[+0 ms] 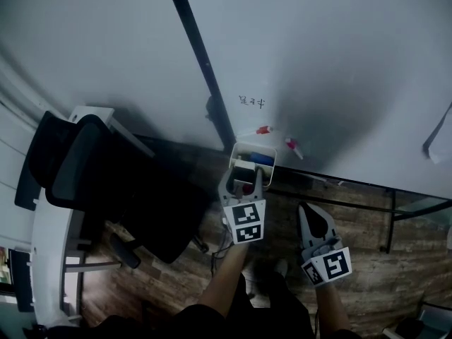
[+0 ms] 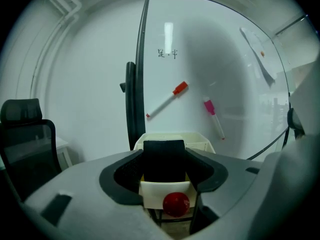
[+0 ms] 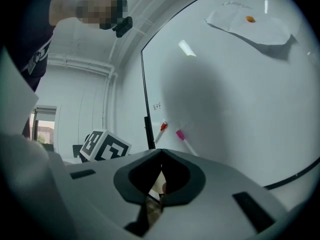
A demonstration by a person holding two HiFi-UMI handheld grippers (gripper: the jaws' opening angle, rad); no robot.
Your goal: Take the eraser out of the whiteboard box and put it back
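A white whiteboard box hangs at the board's lower edge beside its dark frame. The black eraser stands upright in the box's near end. My left gripper reaches into the box from the near side. In the left gripper view its dark pads lie against both sides of the eraser, above the box's front wall, which carries a round red spot. My right gripper hangs lower right, away from the box, jaws together and empty; the right gripper view shows the same.
A red-capped marker and a pink-capped marker stick to the whiteboard above the box. Something blue lies in the box's far end. A black office chair and a white desk stand left. The board's stand crosses the wooden floor at right.
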